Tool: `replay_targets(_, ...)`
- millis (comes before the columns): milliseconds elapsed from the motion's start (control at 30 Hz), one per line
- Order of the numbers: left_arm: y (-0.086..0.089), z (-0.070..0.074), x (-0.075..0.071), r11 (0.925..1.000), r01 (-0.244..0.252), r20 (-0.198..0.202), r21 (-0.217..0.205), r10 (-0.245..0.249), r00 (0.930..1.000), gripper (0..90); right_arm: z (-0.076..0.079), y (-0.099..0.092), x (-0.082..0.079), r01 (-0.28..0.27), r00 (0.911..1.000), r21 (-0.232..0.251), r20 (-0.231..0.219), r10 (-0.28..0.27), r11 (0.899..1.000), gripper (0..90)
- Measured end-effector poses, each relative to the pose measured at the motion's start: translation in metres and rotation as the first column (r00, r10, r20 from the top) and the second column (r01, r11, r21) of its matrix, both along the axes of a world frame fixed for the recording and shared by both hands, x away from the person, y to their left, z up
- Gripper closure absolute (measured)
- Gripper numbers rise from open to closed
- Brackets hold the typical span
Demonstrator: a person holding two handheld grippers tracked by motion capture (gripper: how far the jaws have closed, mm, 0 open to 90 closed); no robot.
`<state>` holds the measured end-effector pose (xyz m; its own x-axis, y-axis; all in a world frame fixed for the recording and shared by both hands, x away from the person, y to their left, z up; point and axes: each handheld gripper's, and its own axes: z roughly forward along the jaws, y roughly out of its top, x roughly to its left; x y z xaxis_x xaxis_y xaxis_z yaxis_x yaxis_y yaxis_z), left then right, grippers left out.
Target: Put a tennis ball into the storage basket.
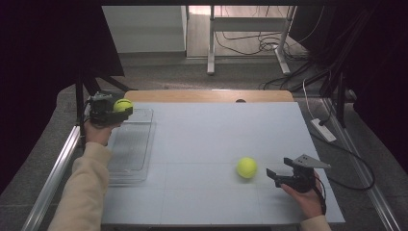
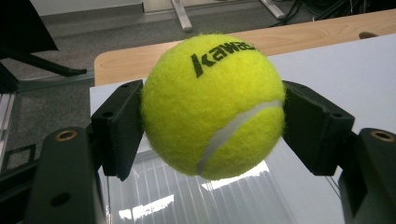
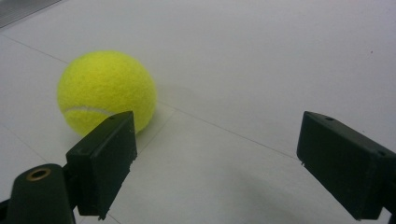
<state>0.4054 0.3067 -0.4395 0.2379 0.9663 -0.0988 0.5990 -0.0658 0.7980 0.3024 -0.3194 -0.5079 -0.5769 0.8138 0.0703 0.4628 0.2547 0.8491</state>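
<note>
Left gripper (image 1: pixel 117 111): jaws clamped on a tennis ball (image 2: pixel 212 105), one black pad on each flank, ball centre frame in the left gripper view. Black lettering on the felt reads "Kawas", rest runs off round the curve. Fuzzy yellow-green felt, white curved seam across the lower half. In the high view this held ball (image 1: pixel 123 104) sits upper left, above the far end of a clear plastic tray (image 1: pixel 130 159). Tray is rectangular, ribbed bottom, glossy with glare, lying along the left edge of the table (image 1: pixel 207 139).

Right gripper (image 1: pixel 284 174): jaws spread wide, nothing between them, lower right of the high view. Blocky black pads, matte. Second tennis ball (image 1: pixel 246 167) rests on the table just left of those jaws, apart from them; in the right gripper view it sits at upper left (image 3: pixel 106 91), partly behind the left pad, outside the gap. No writing readable on it, white seam only.

Table top: matte pale grey sheet with faint grid lines, wooden strip along the far edge. Centre and upper right of the surface are bare, plenty of room. Metal rails flank both sides; cables on the floor at upper right.
</note>
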Motion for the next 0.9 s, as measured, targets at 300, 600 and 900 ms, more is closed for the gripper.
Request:
replay_targets(300, -0.001, -0.005, 0.005, 0.9999, 0.002, -0.04, 0.013, -0.002, 0.9992, 27.1, 0.0, 0.0, 0.0, 0.002, 1.0, 0.001, 0.001, -0.002, 1.0, 12.2)
replay_targets(600, -0.003, -0.012, 0.012, 0.9997, -0.005, -0.08, 0.024, 0.007, 0.9968, 27.0, 0.0, -0.001, 0.0, 0.002, 1.0, 0.0, -0.001, -0.002, 1.0, 12.2)
replay_targets(900, -0.003, -0.019, 0.018, 0.9991, -0.012, -0.115, 0.039, 0.017, 0.9932, 27.0, 0.0, -0.001, 0.0, 0.002, 1.0, -0.004, -0.004, -0.002, 1.0, 12.2)
